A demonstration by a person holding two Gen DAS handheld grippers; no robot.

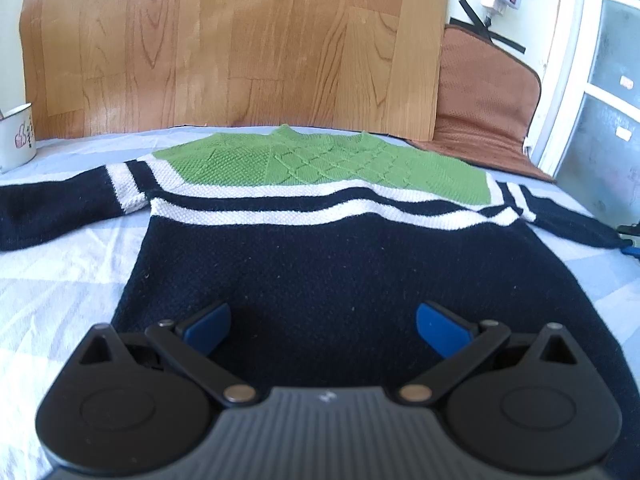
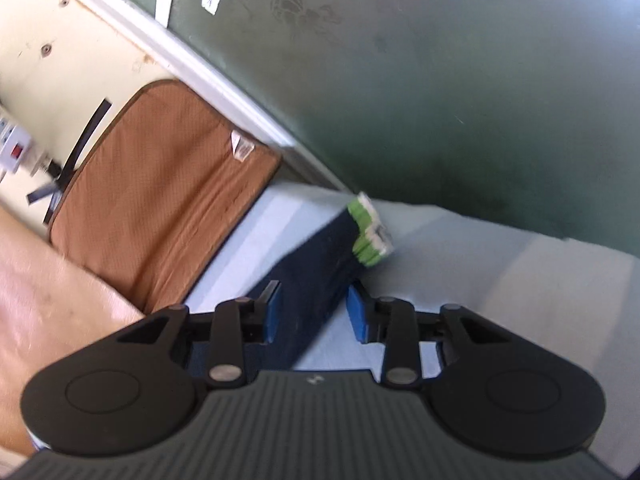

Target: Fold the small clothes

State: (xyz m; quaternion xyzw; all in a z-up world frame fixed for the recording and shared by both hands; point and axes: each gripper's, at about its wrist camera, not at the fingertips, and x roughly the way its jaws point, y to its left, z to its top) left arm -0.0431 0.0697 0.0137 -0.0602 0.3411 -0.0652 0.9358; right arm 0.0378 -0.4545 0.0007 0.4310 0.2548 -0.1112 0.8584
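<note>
Sweater [image 1: 320, 232] flat on bed sheet [image 1: 60, 280], sleeves out. Left tool [image 1: 323, 322] wide open, empty above hem. Right tool [image 2: 313, 312] part open astride sleeve [image 2: 308, 276], pads not pressing (blurred view). Risk: closing skewed, pinching sheet too, dragging body askew.

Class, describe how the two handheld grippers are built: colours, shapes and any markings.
Both match. The left gripper and right gripper have blue pads on black hinged linkages with silver rivets, two rounded black lobes with embossed circles, and a ribbed grey centre bearing a small white mark. No cables or sleeves show.
</note>
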